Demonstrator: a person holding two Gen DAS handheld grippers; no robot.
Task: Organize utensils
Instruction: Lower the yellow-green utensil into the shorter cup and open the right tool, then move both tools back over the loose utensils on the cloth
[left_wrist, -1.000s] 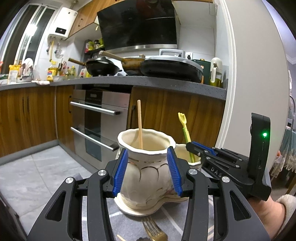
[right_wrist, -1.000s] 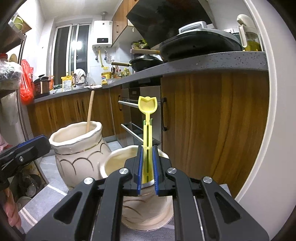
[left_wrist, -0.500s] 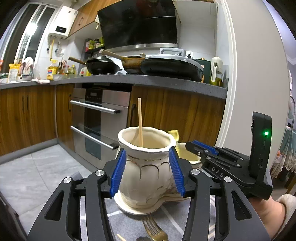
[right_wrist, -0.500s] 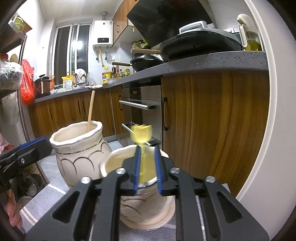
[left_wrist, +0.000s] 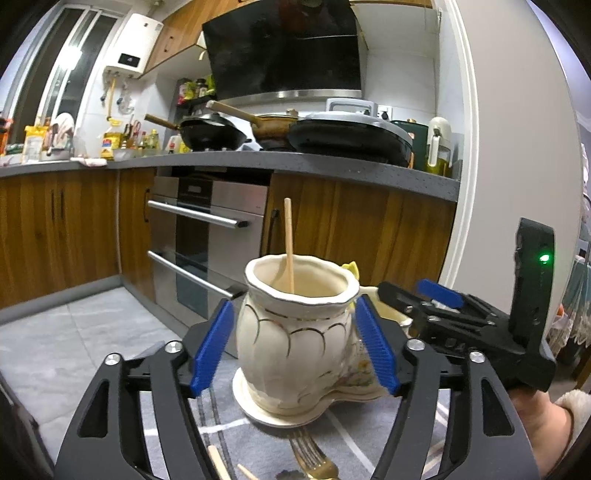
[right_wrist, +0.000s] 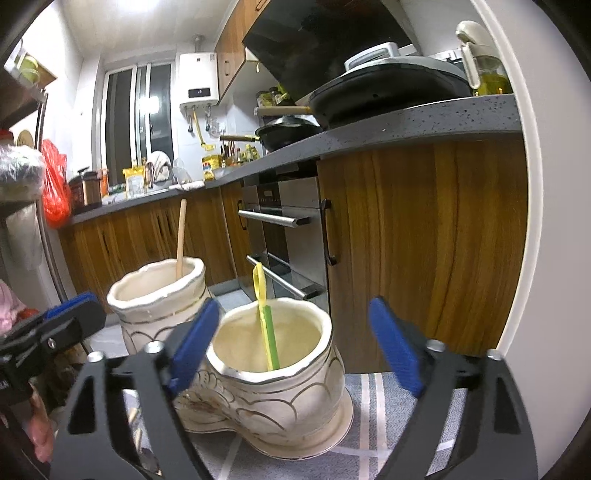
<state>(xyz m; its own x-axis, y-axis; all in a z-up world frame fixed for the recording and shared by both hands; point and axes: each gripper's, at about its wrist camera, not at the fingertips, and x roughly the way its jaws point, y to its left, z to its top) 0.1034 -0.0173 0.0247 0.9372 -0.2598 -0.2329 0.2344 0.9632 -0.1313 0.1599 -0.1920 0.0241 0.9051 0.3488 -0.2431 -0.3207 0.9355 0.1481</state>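
Two cream pots with gold lines stand side by side on a grey cloth. The left pot holds a wooden stick. My left gripper straddles this pot, its jaws opening, the blue pads just off the pot's sides. The right pot holds a yellow-green utensil, which leans inside it with its yellow tip above the rim. My right gripper has its jaws opening wide around that pot, with nothing pressed between the pads.
A gold fork and loose wooden sticks lie on the cloth in front of the pots. Behind stand wooden cabinets, a steel oven and a grey counter with pans. A hand holds the right gripper.
The right jaws spread wide and let go of the yellow-green utensil, which dropped down into the right pot. The left jaws widened away from the left pot's sides.
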